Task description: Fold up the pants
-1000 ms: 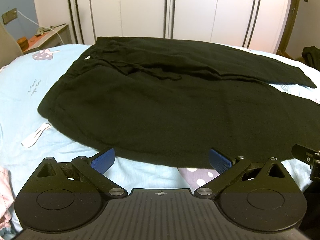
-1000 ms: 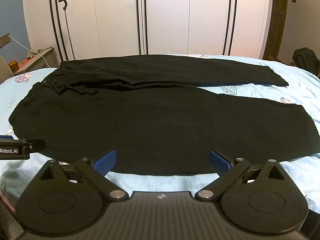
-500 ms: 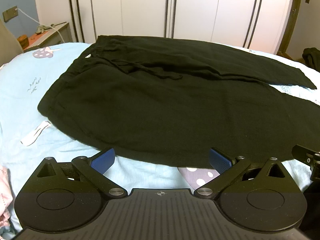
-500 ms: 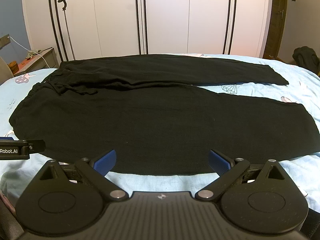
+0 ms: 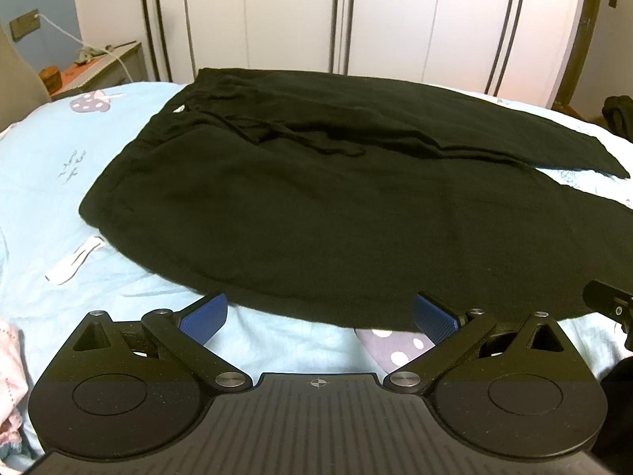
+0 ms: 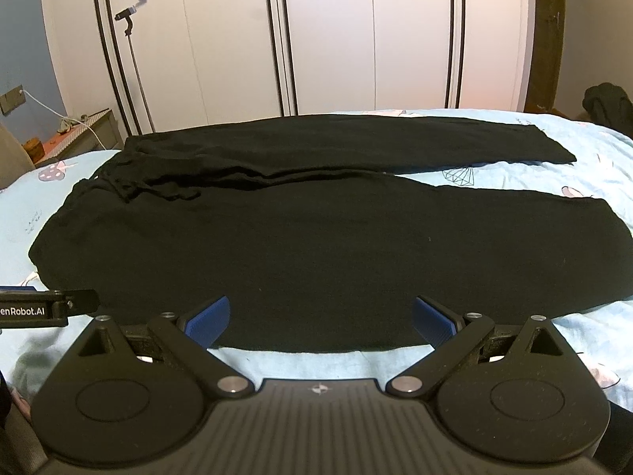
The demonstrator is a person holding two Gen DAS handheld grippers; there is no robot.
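Left wrist view: the left gripper (image 5: 319, 316) is hovering with its jaws spread wide and gripping nothing, its blue pads (image 5: 201, 318) sitting just above the near hem of the black pants (image 5: 316, 206). Under the gap between the fingers, a purple mushroom print (image 5: 395, 342) is peeking out from beneath the cloth on the light blue bedsheet (image 5: 51, 166). The pants are lying flat across the bed, waistband towards the left with the drawstring (image 5: 300, 138) trailing over the front, both legs running off to the right. A white strip of fabric (image 5: 75, 259) is lying on the sheet just beside the waist corner. At the right edge the other tool's black tip is poking into frame.

Over on the right wrist view, the right gripper (image 6: 321, 316) is also standing wide open and empty, fingertips poised over the near leg's edge. Here the two legs are splaying apart, a wedge of sheet with a diamond print (image 6: 459, 176) showing between them. Beyond the bed, white wardrobe doors (image 6: 328, 39) are filling the background, a microphone stand (image 6: 134, 51) is leaning in front of them, and a nightstand (image 6: 79, 132) is sitting far left.
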